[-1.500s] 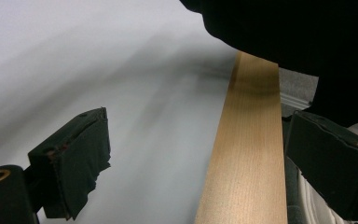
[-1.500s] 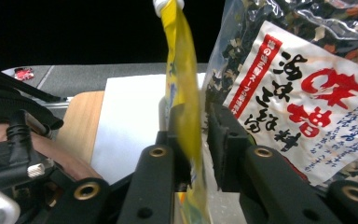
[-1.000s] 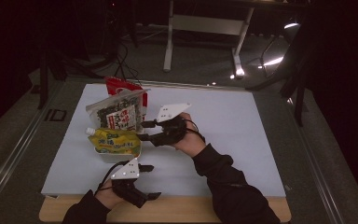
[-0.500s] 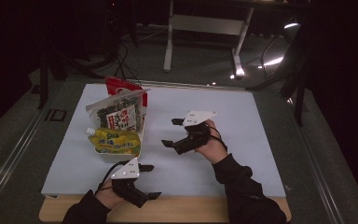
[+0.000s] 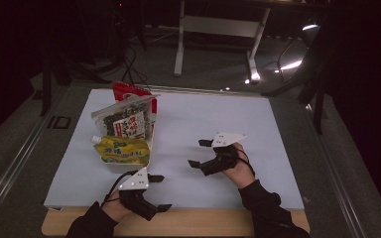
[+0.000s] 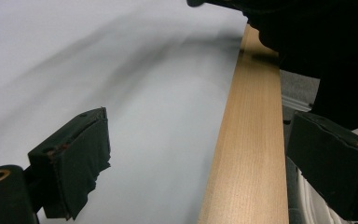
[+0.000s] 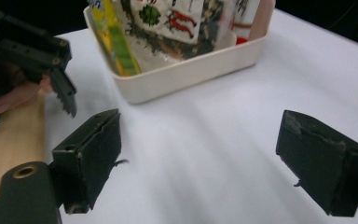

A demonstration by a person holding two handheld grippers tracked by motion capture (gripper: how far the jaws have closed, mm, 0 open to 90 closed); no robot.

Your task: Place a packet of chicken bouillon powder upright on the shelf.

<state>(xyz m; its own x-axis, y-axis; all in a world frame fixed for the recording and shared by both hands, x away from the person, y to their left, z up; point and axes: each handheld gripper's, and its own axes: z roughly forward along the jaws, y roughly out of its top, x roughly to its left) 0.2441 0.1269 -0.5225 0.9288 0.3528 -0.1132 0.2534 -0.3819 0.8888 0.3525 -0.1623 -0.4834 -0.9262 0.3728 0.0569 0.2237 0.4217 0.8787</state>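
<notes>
White sheet (image 5: 203, 124) covers the table; from above, the tub (image 5: 146, 148) of packets (image 5: 124, 121) stands far left, well apart from both grippers. Left gripper (image 6: 193, 158) gapes wide over the near edge, holding nothing. Right gripper (image 7: 198, 154), jaws just opened and apart, faces the tub (image 7: 191, 70) beyond its tips.

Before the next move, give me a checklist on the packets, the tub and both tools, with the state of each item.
1. Right tool empty: ok. Its jaws have just opened wide, nothing between them, bare white sheet under them.
2. Right tool clear of the cream tub: ok, a gap shows between them.
3. Seaweed packet inside the tub: ok, it stands propped up in it.
4. Yellow pouch inside the tub: ok, it sits at the near end.
5. Red packet seated in the tub: cannot tell, the seaweed packet hides its lower part.
6. Left tool empty and open: ok, at the table's wooden edge.
</notes>
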